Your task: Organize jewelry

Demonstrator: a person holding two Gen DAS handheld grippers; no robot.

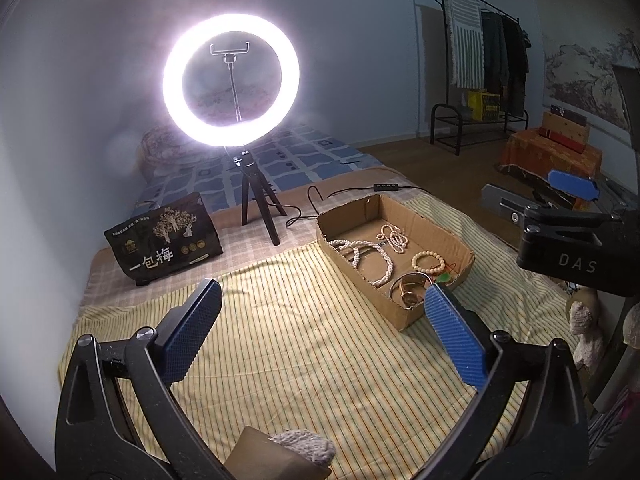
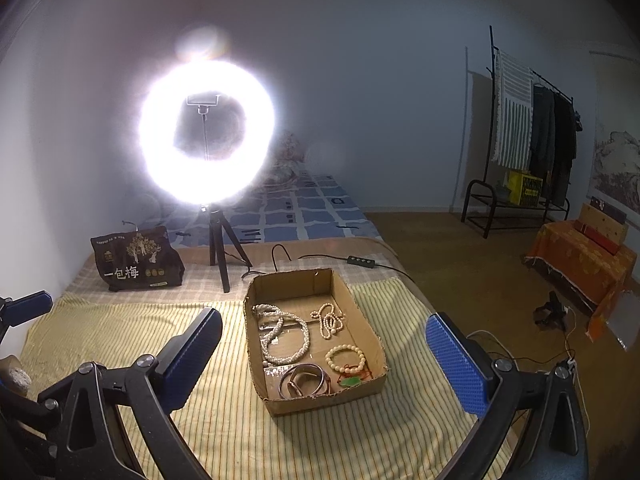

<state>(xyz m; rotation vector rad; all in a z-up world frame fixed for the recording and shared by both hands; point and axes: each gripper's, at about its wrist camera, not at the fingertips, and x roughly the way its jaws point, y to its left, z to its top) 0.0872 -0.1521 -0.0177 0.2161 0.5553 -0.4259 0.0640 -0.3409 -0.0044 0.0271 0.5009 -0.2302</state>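
Note:
A shallow cardboard box (image 2: 362,320) (image 1: 430,220) lies on the yellow striped cloth (image 2: 120,328). In it lie a long white pearl necklace (image 2: 280,336) (image 1: 370,256), a smaller cream bead strand (image 2: 330,320) (image 1: 394,238), a cream bead bracelet (image 2: 346,356) (image 1: 428,260), silver bangles (image 2: 304,380) (image 1: 410,286) and a green pendant on a red cord (image 2: 352,380). My left gripper (image 1: 322,312) hovers open over bare cloth, left of the box. My right gripper (image 2: 324,348) is open, wide fingers framing the box from above, holding nothing.
A lit ring light on a black tripod (image 2: 218,252) stands behind the box, its cable and switch (image 2: 362,262) trailing right. A dark snack bag (image 2: 136,260) sits at the back left. The bed's right edge drops to a wooden floor with a clothes rack (image 2: 532,140).

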